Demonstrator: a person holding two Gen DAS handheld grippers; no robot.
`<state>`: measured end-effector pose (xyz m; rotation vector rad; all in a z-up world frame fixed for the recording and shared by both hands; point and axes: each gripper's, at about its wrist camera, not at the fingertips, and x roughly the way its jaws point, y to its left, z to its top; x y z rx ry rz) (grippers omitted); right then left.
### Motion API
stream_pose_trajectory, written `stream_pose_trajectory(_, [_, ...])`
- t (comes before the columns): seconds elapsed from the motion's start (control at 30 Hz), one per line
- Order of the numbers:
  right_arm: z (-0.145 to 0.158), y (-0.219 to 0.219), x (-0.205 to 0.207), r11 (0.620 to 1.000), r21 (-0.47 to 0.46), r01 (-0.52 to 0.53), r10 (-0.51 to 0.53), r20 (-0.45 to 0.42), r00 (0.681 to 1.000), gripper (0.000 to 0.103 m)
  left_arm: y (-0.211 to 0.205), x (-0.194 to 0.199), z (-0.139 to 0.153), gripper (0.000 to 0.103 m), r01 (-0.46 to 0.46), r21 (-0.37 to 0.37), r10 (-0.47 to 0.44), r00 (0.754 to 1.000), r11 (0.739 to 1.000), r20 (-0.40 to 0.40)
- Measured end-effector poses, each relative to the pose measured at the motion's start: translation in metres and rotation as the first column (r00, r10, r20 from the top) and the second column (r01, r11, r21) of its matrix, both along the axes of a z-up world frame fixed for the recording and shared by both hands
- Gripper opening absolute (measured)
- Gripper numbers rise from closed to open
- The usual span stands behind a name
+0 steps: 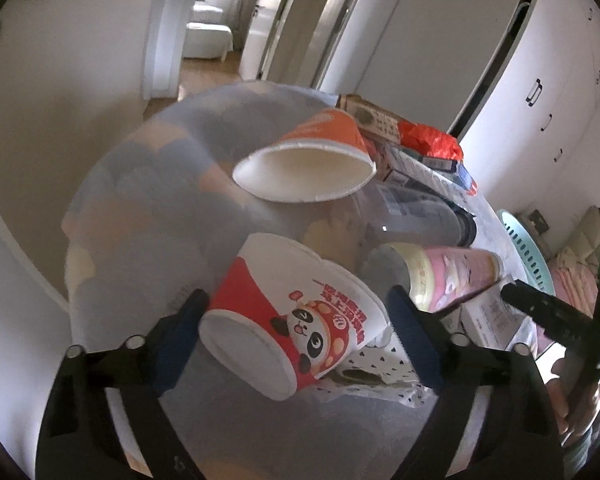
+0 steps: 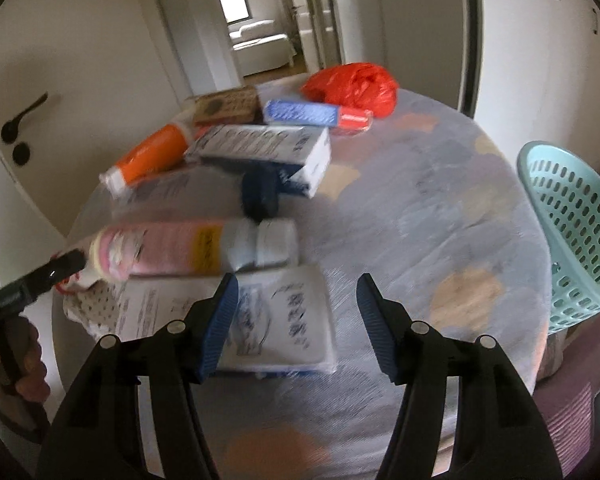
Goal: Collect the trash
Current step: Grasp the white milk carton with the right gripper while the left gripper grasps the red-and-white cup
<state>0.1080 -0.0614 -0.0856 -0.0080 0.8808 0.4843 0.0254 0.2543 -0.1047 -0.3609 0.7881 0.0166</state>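
1. Currently my left tool (image 1: 296, 332) straddles the panda-print paper cup (image 1: 300, 316), which lies on its side on the tabletop (image 1: 140, 208). The jaws stand wide, one blue pad on each flank of the cup, and I see a gap at both, so I judge no grip yet.
2. Just behind it, an orange paper cup (image 1: 312, 152) also lies tipped, mouth toward me; a pink bottle (image 1: 448, 272) rests to its right.
3. My right tool (image 2: 298, 324) hovers at a narrower, still open setting with nothing between the pads. Its left pad overlaps a flat white packet (image 2: 276, 320) in view; whether it touches, I cannot tell, since the picture is blurred.
4. Other trash sits farther back: boxes (image 2: 260, 148), a red plastic bag (image 2: 352, 86), a dark blue cap (image 2: 260, 192).
5. The teal basket (image 2: 568, 232) stands off the tabletop's right edge, likely the collecting point, which would explain working the right-hand items from that side.
6. Judgement: the cup's taper may let it slip when squeezed; closing near the rim seems safer.
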Motion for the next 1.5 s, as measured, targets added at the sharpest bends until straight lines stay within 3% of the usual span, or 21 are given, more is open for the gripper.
stream_pose_trajectory(0.23, [0.0, 0.005, -0.025, 0.999, 0.006, -0.052, 0.052, -0.022, 0.998, 0.058, 0.005, -0.003, 0.003, 0.063, -0.041, 0.008, 0.041, 0.999, 0.999, 0.0])
stream_pose_trajectory(0.43, [0.002, 0.016, -0.054, 0.99, 0.003, -0.143, 0.143, -0.044, 0.989, 0.059, 0.009, -0.005, 0.01, 0.056, -0.063, 0.028, 0.063, 0.998, 0.998, 0.015])
stream_pose_trajectory(0.53, [0.004, 0.02, -0.07, 0.978, -0.047, -0.203, 0.202, -0.014, 0.979, 0.064, 0.013, -0.008, 0.009, 0.056, -0.068, 0.015, 0.068, 0.998, 0.998, 0.014])
stream_pose_trajectory(0.6, [0.008, 0.019, -0.077, 0.968, -0.092, -0.232, 0.234, 0.017, 0.972, 0.077, 0.018, -0.012, 0.01, 0.056, -0.07, 0.014, 0.07, 0.997, 0.997, 0.01])
stream_pose_trajectory(0.63, [0.01, 0.018, -0.078, 0.966, -0.102, -0.238, 0.243, 0.036, 0.969, 0.078, 0.019, -0.012, 0.009, 0.056, -0.065, 0.009, 0.065, 0.998, 0.998, 0.007])
stream_pose_trajectory(0.7, [0.018, 0.022, -0.077, 0.949, -0.129, -0.289, 0.3, 0.075, 0.951, 0.081, 0.024, -0.012, 0.009, 0.056, -0.055, -0.007, 0.055, 0.998, 0.998, -0.002])
stream_pose_trajectory(0.8, [0.025, 0.037, -0.076, 0.912, -0.203, -0.357, 0.388, 0.146, 0.91, 0.086, 0.025, -0.012, 0.007, 0.07, -0.039, -0.006, 0.039, 0.999, 0.999, -0.012])
stream_pose_trajectory(0.87, [0.024, 0.048, -0.07, 0.876, -0.222, -0.428, 0.464, 0.146, 0.874, 0.087, 0.026, -0.01, 0.004, 0.073, -0.037, -0.019, 0.037, 0.999, 0.999, -0.025])
stream_pose_trajectory(1.03, [0.011, 0.061, -0.057, 0.816, -0.217, -0.536, 0.563, 0.084, 0.822, 0.087, 0.025, -0.008, 0.0, 0.07, -0.034, -0.027, 0.033, 0.998, 0.999, -0.045])
stream_pose_trajectory(1.23, [-0.001, 0.067, -0.047, 0.798, -0.197, -0.57, 0.586, 0.03, 0.81, 0.087, 0.022, -0.009, 0.004, 0.059, -0.036, -0.028, 0.035, 0.999, 0.999, -0.04])
stream_pose_trajectory(1.4, [-0.001, 0.06, -0.061, 0.793, -0.231, -0.564, 0.588, 0.051, 0.807, 0.066, 0.029, -0.016, 0.016, 0.051, -0.067, -0.043, 0.067, 0.998, 0.997, -0.001])
stream_pose_trajectory(1.5, [-0.003, 0.058, -0.07, 0.791, -0.262, -0.554, 0.587, 0.065, 0.807, 0.06, 0.027, -0.018, 0.022, 0.051, -0.072, -0.033, 0.073, 0.997, 0.997, 0.018])
